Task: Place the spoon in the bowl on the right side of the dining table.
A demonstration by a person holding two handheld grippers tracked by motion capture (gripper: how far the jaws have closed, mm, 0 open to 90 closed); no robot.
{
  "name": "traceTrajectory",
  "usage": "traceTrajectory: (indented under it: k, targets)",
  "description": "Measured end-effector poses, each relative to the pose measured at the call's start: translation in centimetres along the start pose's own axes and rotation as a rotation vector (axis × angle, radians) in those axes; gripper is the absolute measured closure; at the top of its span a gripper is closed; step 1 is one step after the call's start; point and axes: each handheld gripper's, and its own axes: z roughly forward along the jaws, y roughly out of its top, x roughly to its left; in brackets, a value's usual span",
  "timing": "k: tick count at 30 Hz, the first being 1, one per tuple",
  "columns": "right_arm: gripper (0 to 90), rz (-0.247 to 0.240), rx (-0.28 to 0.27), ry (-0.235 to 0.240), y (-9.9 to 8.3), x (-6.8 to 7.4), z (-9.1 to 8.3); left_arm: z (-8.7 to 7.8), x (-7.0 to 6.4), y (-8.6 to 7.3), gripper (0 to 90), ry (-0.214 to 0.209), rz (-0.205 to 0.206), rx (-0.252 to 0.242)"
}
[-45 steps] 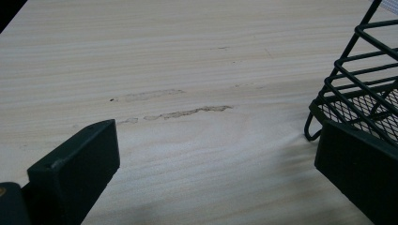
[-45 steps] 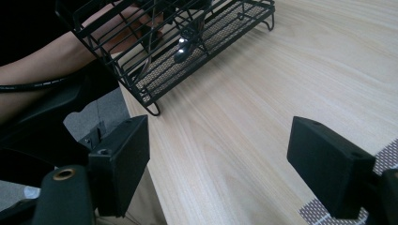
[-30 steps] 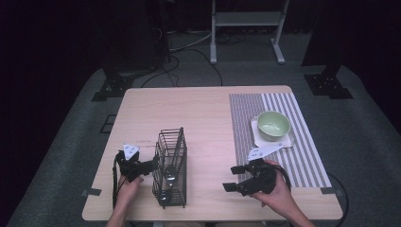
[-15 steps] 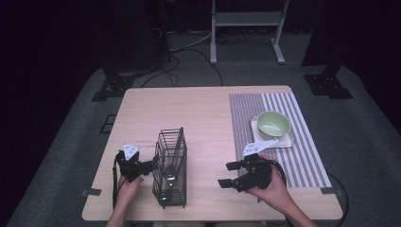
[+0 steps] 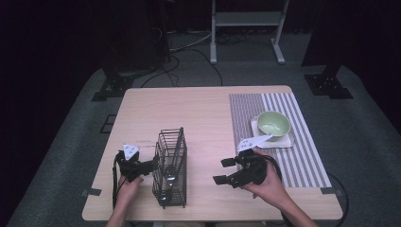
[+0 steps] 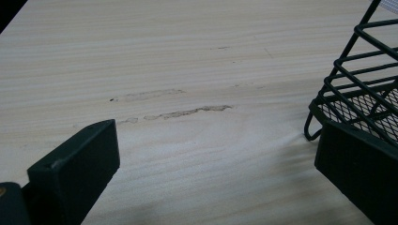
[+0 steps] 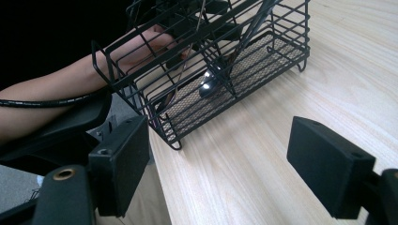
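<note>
Wire basket (image 5: 171,169) standing lengthwise just ahead of released left gripper (image 5: 150,165) fingers, its near wall almost touching, versus right gripper (image 5: 226,171), fingers likewise spread, well apart across the counter (image 5: 198,113).

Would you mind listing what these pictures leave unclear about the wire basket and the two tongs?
- Utensils in the wire basket: in the high view too small to identify; in the right gripper view the wires cross them and the top edge cuts their handles.
- Left tongs: in the left gripper view the right jaw hides any contact with the basket.
- Right tongs: bottom edge cuts off the jaw bases.
</note>
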Motion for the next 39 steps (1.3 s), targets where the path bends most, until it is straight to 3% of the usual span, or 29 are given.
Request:
traceTrajectory:
  k: [39]
  targets:
    - [21.0,-0.006,0.011,0.072,3.5,0.4,2.4,0.0,0.1,0.0,0.0,-0.003,-0.007,-0.002]
